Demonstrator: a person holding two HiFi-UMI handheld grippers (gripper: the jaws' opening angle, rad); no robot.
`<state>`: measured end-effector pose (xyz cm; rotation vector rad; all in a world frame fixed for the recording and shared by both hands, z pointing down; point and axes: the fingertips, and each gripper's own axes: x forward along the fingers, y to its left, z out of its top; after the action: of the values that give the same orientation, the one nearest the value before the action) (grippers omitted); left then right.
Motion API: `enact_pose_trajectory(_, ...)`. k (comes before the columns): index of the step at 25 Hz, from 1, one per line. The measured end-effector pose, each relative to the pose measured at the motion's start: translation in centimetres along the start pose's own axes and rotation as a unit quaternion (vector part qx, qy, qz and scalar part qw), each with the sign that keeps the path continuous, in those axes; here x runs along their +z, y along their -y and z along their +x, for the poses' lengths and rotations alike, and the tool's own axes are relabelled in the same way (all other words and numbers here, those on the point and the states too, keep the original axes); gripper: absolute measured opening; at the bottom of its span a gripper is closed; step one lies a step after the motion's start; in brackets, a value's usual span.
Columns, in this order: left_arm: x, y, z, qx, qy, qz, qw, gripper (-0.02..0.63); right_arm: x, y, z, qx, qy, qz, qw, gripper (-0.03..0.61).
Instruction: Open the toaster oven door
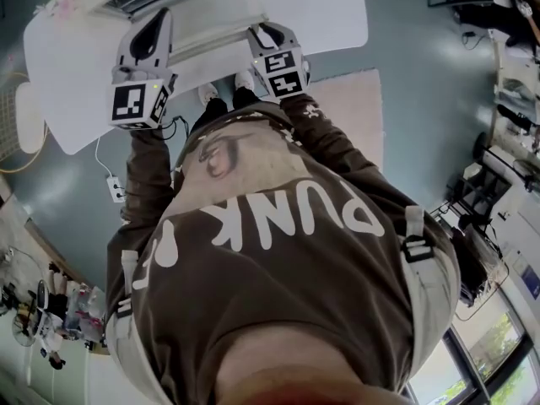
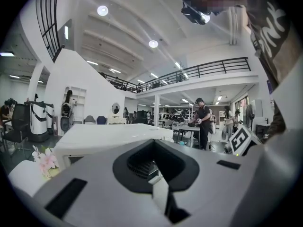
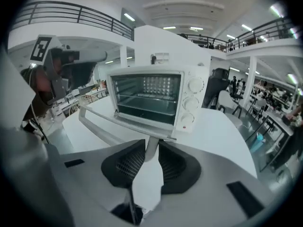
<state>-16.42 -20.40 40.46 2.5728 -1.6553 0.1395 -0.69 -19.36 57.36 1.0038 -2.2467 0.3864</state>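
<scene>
Oven point(image 3: 150, 98): one. Door point(image 3: 143, 125): one. Knobs point(image 3: 195, 85): three, in column on oven front. Desk point(image 3: 227, 141): one. Grippers: two, left gripper point(image 1: 150, 36) and right gripper point(image 1: 272, 39). Marker cubes point(image 1: 135, 104): two, one per gripper. Flower bunch point(image 2: 46, 161): one. Power strip point(image 1: 115, 189): one, on floor point(image 1: 405, 99). Rug point(image 1: 350, 112): one.
</scene>
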Motion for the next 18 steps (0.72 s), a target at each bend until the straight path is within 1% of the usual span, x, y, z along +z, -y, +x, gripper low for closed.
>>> enact_pose_trajectory(4,-0.2,0.7,-0.1,-0.004,-0.006,0.003,1.0,0.003,-5.2,-0.7,1.6,0.019,-0.044,0.051,0.998,0.097)
enact_pose_trajectory(9,-0.4,1.2,0.0,-0.006,-0.012,0.007,0.9999,0.003,-9.4,-1.1,3.9,0.013,-0.055,0.082,0.995,0.097)
enact_pose_trajectory(13,-0.2,1.7,-0.1,-0.009,-0.013,0.009,0.9998,0.003,-11.2,-1.3,5.1,0.0,-0.035,0.085,0.996,0.098)
enact_pose_trajectory(16,0.0,2.3,-0.1,-0.012,-0.012,0.01,0.9998,0.003,-12.2,-1.3,5.7,-0.012,-0.011,0.077,0.997,0.098)
enact_pose_trajectory(18,0.1,2.7,0.0,-0.015,-0.011,0.01,0.9998,0.003,-12.6,-1.3,5.9,-0.022,0.012,0.061,0.998,0.1)
